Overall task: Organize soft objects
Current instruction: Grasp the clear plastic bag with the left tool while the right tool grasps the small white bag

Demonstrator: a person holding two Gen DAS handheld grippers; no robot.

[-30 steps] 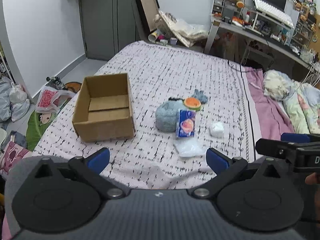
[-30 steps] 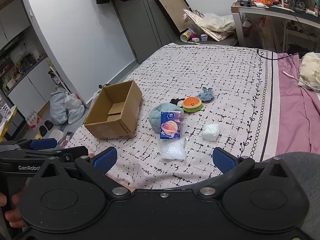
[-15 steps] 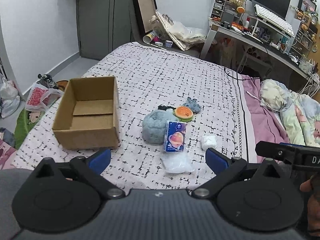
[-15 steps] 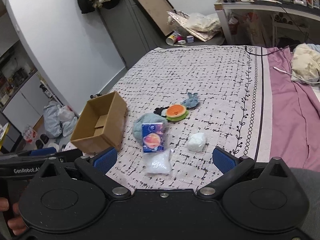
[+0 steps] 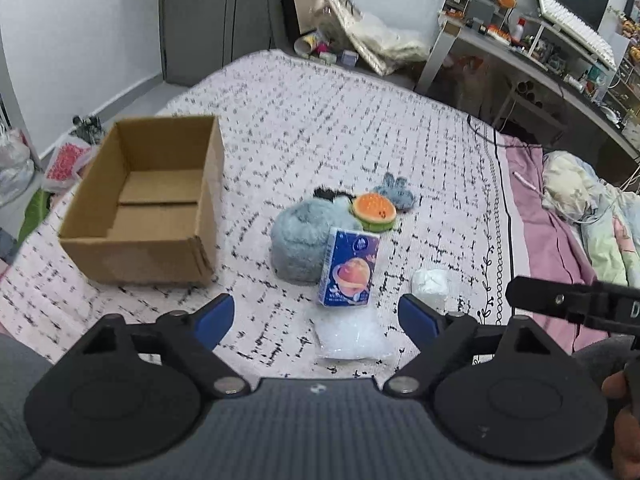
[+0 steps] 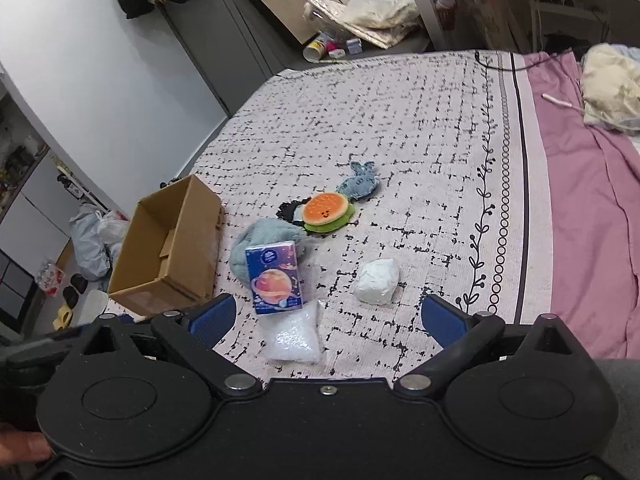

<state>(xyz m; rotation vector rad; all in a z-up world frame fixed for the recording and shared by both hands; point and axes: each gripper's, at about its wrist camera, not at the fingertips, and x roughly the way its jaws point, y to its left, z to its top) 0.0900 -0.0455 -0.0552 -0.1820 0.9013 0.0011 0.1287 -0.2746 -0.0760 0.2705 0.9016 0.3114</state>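
An open cardboard box [image 5: 140, 208] [image 6: 168, 252] stands empty on the patterned bedspread. To its right lie a fluffy grey-blue plush [image 5: 300, 236] [image 6: 264, 236], a blue tissue pack [image 5: 349, 268] [image 6: 274, 278], a burger plush [image 5: 374, 212] [image 6: 326, 210], a small blue plush [image 5: 394, 196] [image 6: 360, 184], a white wad [image 5: 430, 282] [image 6: 378, 280] and a clear bag [image 5: 350, 338] [image 6: 292, 336]. My left gripper [image 5: 316, 318] and right gripper [image 6: 328, 318] are both open and empty, above the near bed edge, short of the clear bag.
A purple sheet [image 6: 592, 200] with crumpled bedding [image 5: 576, 192] lies to the right. A cluttered desk [image 5: 540, 52] stands at the back right, a dark wardrobe [image 5: 216, 20] at the back. Bags [image 6: 92, 240] lie on the floor to the left.
Both grippers have moved forward and lower toward the pile of soft objects, which now looms larger. Both stay open. Nothing on the bed has moved.
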